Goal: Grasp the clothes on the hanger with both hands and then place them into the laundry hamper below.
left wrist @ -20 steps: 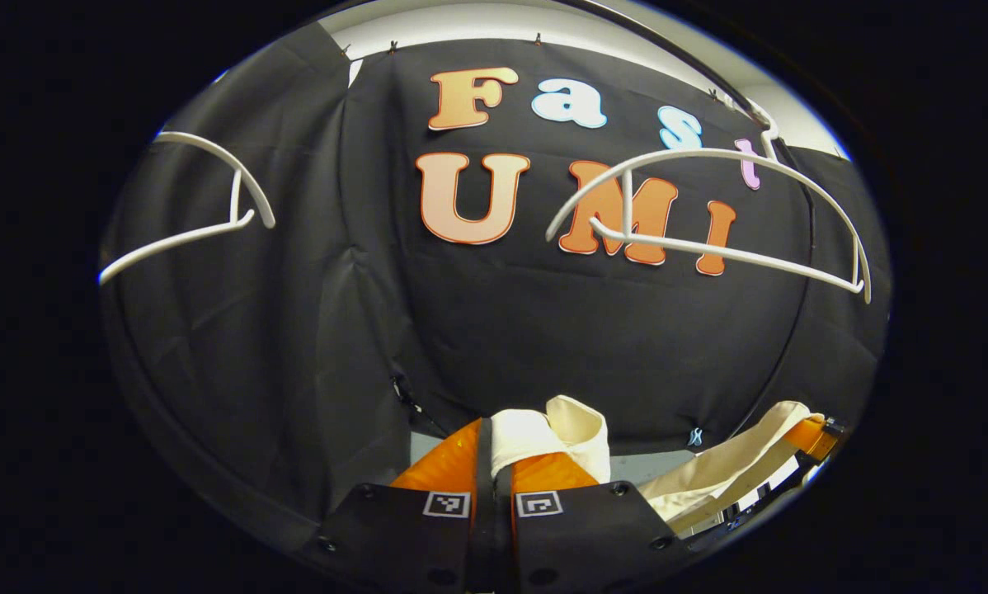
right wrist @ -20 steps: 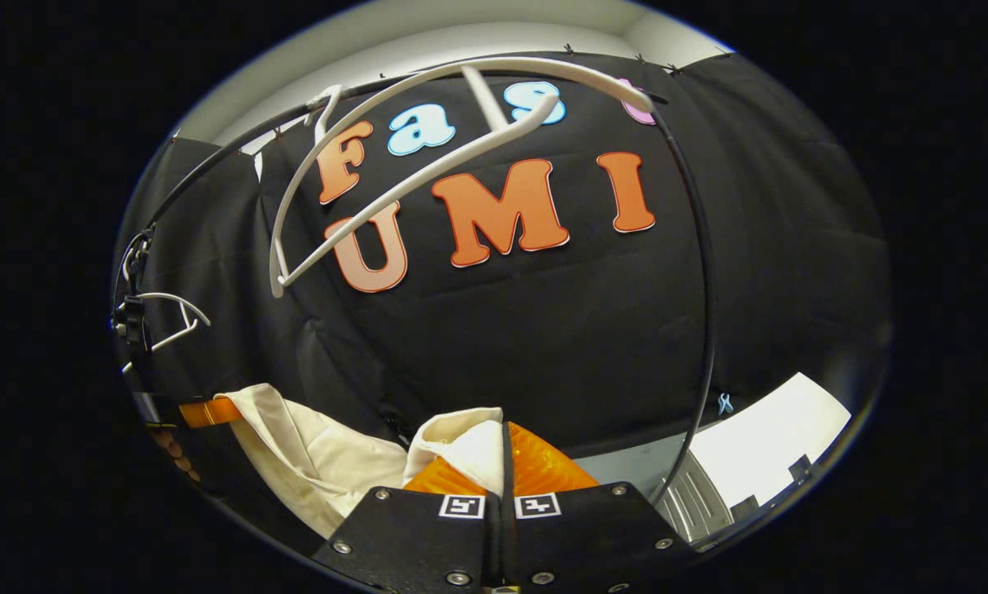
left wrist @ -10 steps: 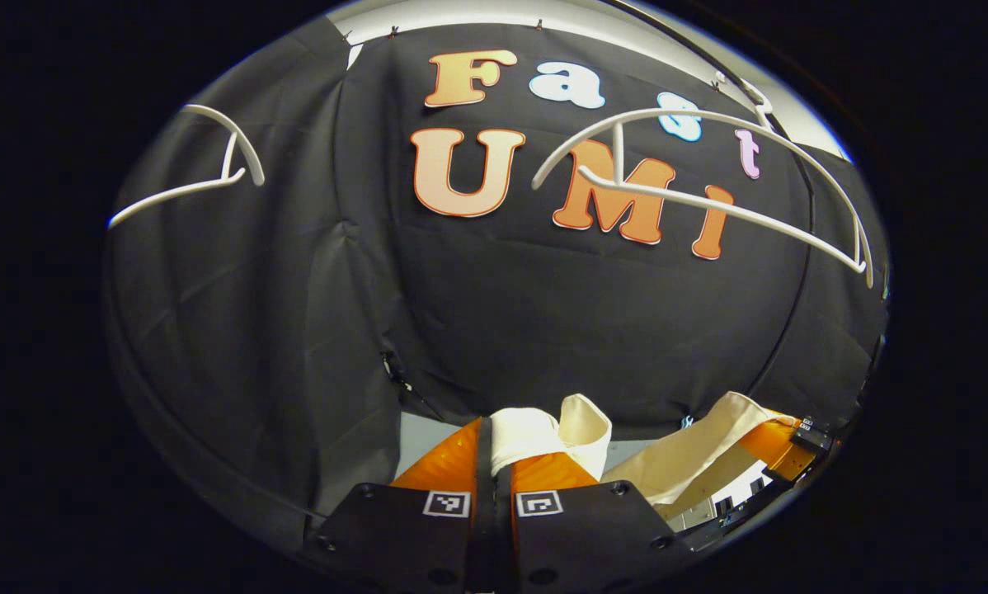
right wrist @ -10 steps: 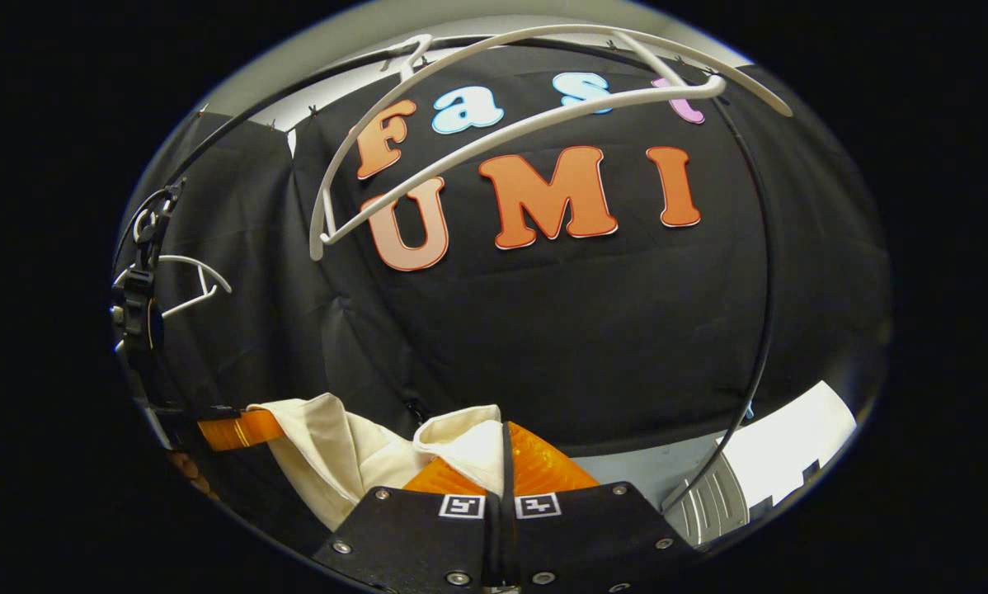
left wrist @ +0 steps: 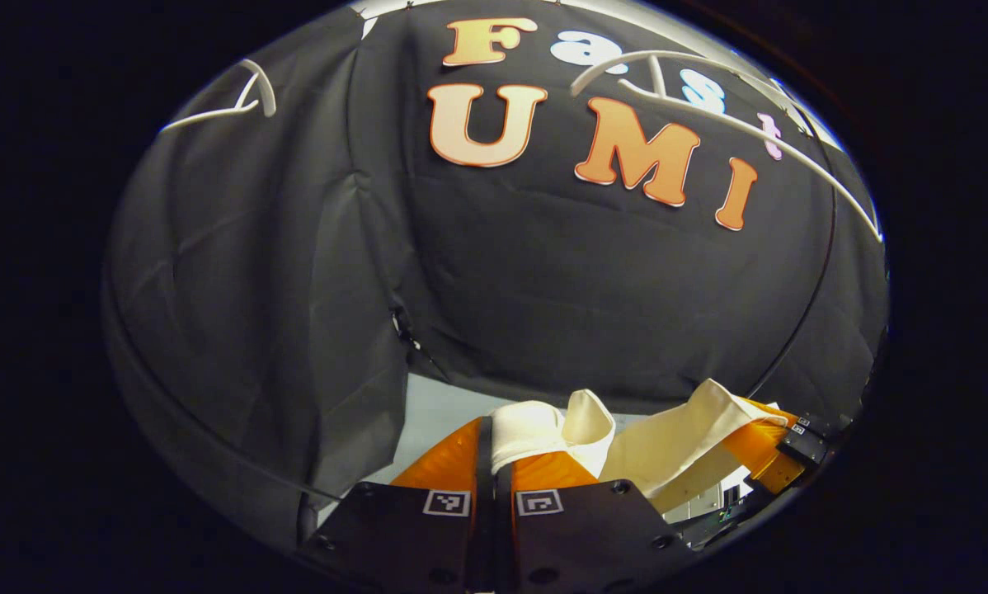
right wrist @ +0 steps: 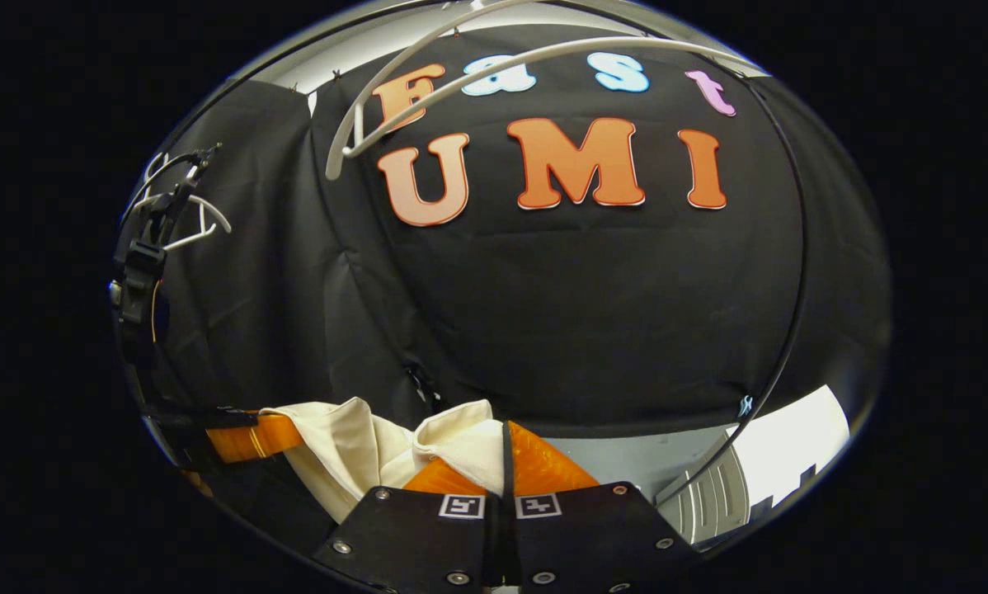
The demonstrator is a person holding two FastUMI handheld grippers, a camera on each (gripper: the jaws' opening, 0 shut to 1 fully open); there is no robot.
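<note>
Because we pinch the cream garment [left wrist: 667, 445] at two corners, it sags between us, clear of the white hanger [right wrist: 494, 70] at twelve o'clock. Our left gripper [left wrist: 494, 441] is clamped on a fold; the right gripper [right wrist: 502, 454] likewise, fingers nearly together. At five o'clock, pale floor [right wrist: 783, 437] shows under the black cloth wall [right wrist: 593, 305]; we cannot see the hamper.

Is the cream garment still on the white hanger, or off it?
Off: the hanger hangs bare overhead, while the cream garment is stretched between both shut grippers below.
</note>
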